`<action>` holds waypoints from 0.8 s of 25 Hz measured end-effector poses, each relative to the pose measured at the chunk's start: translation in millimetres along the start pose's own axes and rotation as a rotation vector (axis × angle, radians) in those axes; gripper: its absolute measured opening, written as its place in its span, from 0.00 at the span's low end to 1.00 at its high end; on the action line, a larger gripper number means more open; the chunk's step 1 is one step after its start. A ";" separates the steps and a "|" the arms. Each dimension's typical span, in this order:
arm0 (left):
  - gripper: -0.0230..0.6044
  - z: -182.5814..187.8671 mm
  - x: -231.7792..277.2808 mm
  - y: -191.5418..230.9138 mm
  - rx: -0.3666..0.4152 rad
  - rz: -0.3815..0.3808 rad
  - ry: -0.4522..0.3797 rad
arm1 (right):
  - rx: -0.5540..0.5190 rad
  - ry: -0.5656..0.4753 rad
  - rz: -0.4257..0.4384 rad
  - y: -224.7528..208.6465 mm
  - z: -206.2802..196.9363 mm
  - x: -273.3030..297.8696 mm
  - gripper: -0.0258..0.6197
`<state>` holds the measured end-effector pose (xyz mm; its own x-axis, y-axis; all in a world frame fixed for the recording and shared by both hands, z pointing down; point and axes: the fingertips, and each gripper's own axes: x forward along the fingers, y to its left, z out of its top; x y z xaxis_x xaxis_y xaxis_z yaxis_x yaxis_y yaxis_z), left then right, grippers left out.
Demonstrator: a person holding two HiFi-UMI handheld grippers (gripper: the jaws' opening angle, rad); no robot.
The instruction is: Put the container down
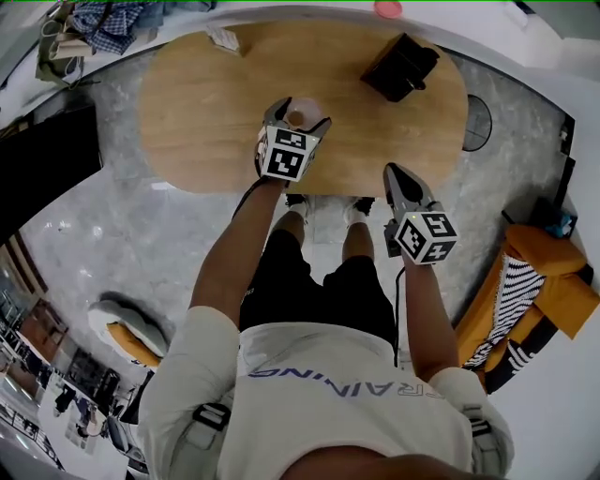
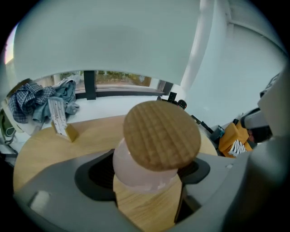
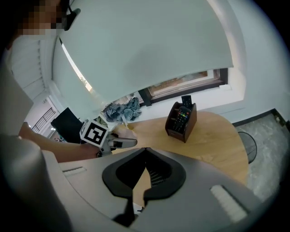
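Right up close, my left claw [image 2: 146,176] is spread wide and clamped on the container [image 2: 136,170], a pale pink jar with a round wooden lid [image 2: 161,134]. One pad is on each side of the jar body. From the head view the container [image 1: 298,116] sits in that claw [image 1: 297,111] over the desk [image 1: 206,103], down at the desk's 6 o'clock edge. Honestly can't tell if the bottom is touching the wood or not.

My right claw [image 3: 145,154] has nothing in it and its jaws are pinched together at the tips. It hangs at about 4 o'clock from the left one [image 1: 395,174], just off the desk edge and over the floor [image 1: 103,225].

Other stuff: a dark box of remotes [image 1: 400,66] at 2 o'clock from the container, well apart from it. A little card [image 1: 223,39] in a wooden stand at 11 o'clock. A heap of clothes [image 1: 103,23] sits past the desk's far left end, and an orange chair [image 1: 544,272] is off at 4 o'clock.
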<state>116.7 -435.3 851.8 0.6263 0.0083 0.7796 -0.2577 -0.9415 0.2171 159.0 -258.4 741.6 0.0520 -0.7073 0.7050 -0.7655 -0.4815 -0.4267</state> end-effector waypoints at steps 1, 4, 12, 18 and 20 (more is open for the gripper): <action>0.67 -3.0 12.8 -0.8 0.009 -0.001 0.009 | 0.010 0.010 0.001 -2.2 -6.6 3.3 0.06; 0.67 -17.6 48.5 -2.1 0.041 -0.012 0.061 | 0.028 0.030 0.008 -6.1 -20.9 11.2 0.06; 0.67 -30.2 110.0 -1.3 0.114 -0.013 0.138 | 0.081 0.062 -0.016 -20.1 -54.6 12.3 0.06; 0.67 -28.4 120.0 -4.9 0.170 0.014 0.145 | 0.119 0.062 -0.033 -28.3 -65.9 5.7 0.06; 0.67 -29.9 121.3 -5.9 0.191 0.026 0.154 | 0.121 0.056 -0.031 -27.2 -64.9 5.0 0.06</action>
<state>172.1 -418.6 962.7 0.4977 0.0208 0.8671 -0.1194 -0.9886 0.0922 138.4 -215.2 793.5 0.0358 -0.6629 0.7479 -0.6813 -0.5637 -0.4670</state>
